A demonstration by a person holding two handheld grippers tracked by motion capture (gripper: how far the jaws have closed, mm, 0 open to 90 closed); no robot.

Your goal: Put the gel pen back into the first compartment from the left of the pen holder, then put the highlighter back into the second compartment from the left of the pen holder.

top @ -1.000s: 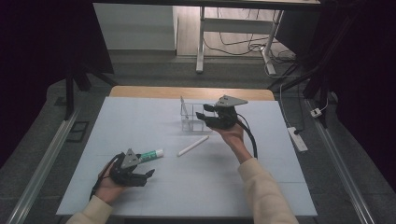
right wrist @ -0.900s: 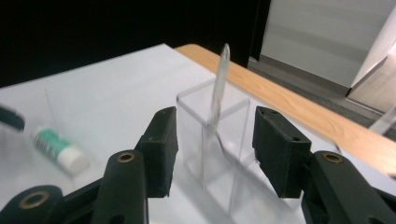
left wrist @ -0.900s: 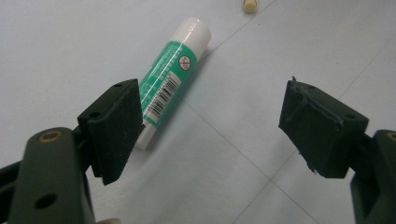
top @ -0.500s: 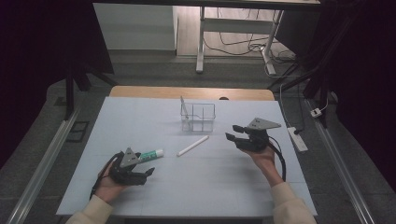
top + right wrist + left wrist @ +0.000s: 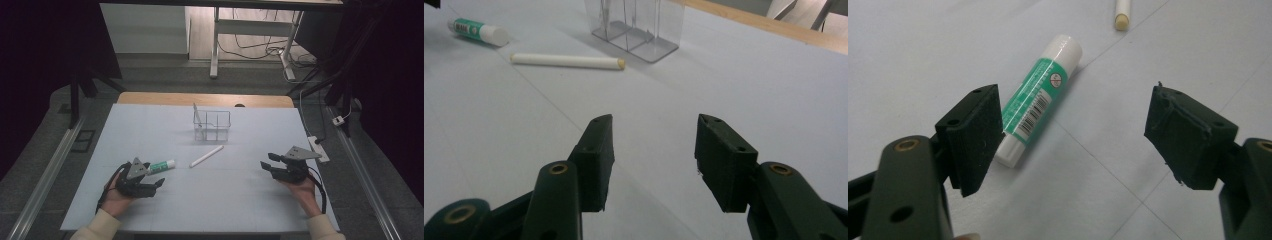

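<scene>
Pale blue board (image 5: 240,200) lay bare between my grippers, its near edge close behind both. My left gripper (image 5: 159,184) stood with jaws wide apart, holding nothing, the green glue stick (image 5: 1040,102) just beside one pad. My right gripper (image 5: 266,166) was part-open and held nothing, well short of the white stick (image 5: 566,61) and clear organiser (image 5: 636,25).

High view: fixed above the near edge, facing forward and down over the whole tabletop (image 5: 250,200). Left gripper view sits low, close on the glue stick (image 5: 1040,100). Right gripper view looks level across toward the clear organizer (image 5: 639,25); both share the white stick (image 5: 566,61).
</scene>
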